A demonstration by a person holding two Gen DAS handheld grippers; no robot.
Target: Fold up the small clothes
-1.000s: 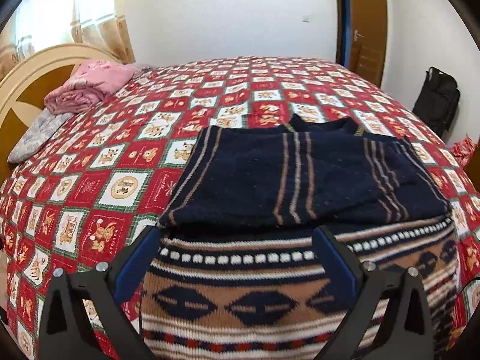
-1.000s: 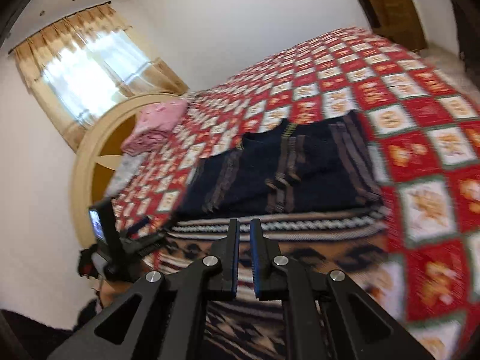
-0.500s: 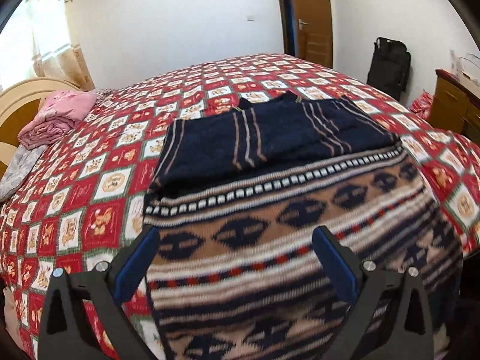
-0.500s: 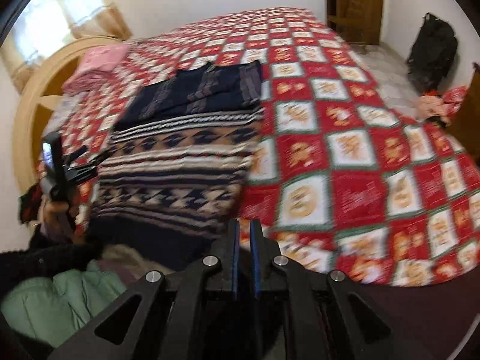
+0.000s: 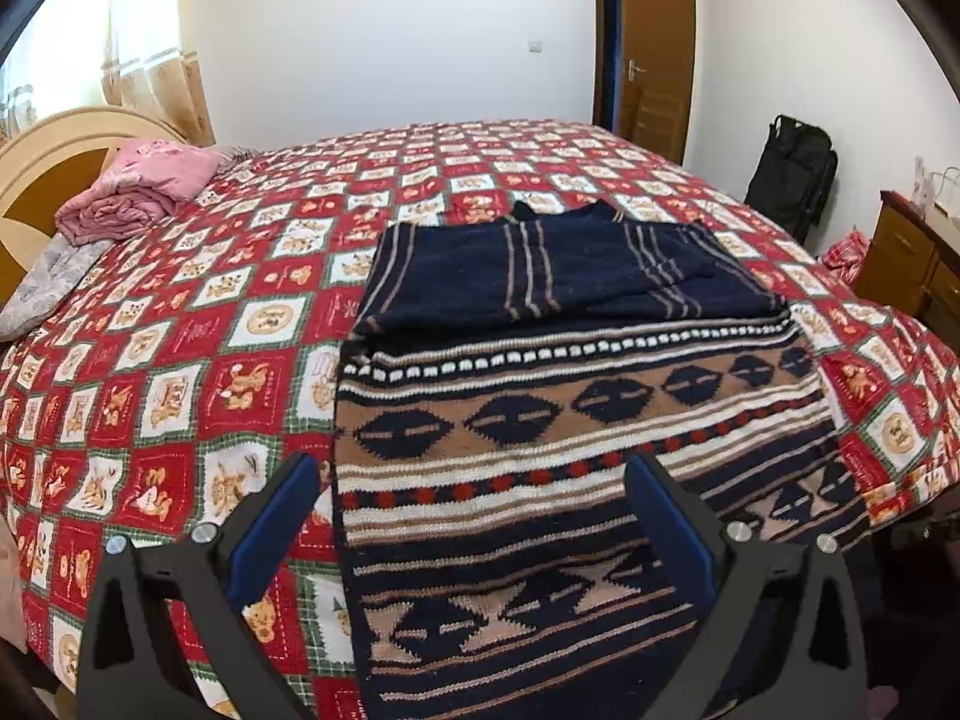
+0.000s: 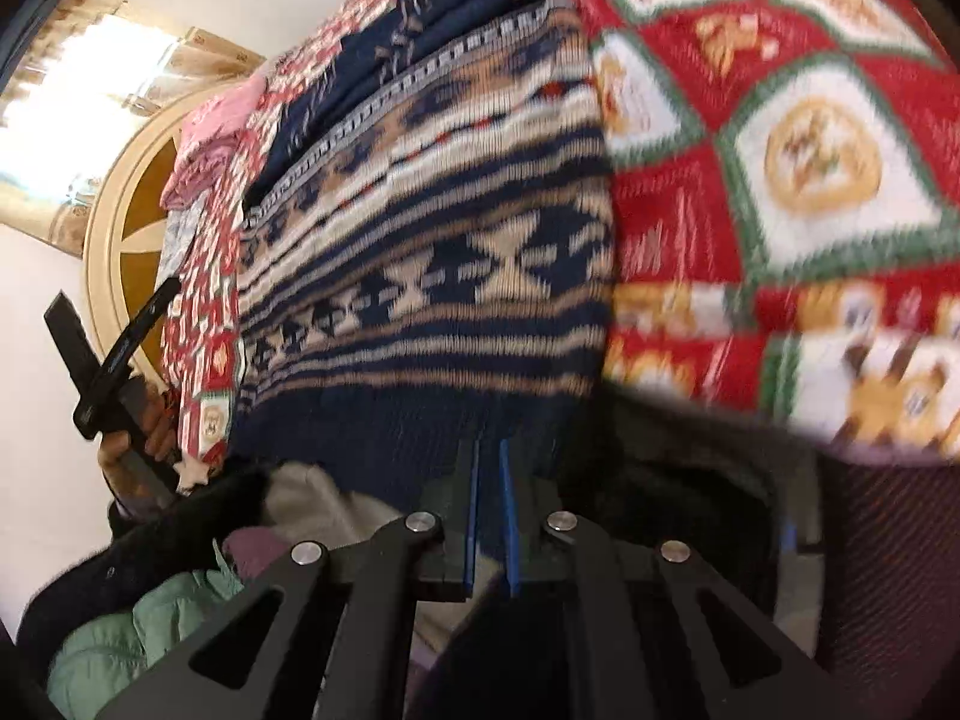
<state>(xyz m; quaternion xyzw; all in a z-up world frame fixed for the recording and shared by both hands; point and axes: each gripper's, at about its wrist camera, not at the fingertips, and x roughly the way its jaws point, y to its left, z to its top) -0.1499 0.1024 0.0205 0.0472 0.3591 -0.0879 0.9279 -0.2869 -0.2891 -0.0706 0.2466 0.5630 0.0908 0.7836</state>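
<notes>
A navy, tan and white patterned knit sweater point(image 5: 570, 450) lies flat on the bed, its hem hanging over the near edge; its navy striped sleeves point(image 5: 540, 264) are folded across the top. My left gripper point(image 5: 474, 510) is open and empty, above the sweater's lower part. My right gripper point(image 6: 489, 480) is shut with nothing seen between its pads, low at the bed edge by the sweater's hem point(image 6: 408, 420). The left gripper point(image 6: 108, 360) also shows in the right wrist view, held in a hand.
The bed has a red checked quilt point(image 5: 180, 372). Folded pink cloth point(image 5: 138, 192) lies by the headboard point(image 5: 36, 180). A black bag point(image 5: 792, 174) and wooden cabinet point(image 5: 912, 258) stand right. A clothes pile with a green garment point(image 6: 144, 630) lies below the bed edge.
My left gripper has pulled back and risen, showing more of the sweater. My right gripper has swung down to the bed edge near the sweater's hem, staying shut.
</notes>
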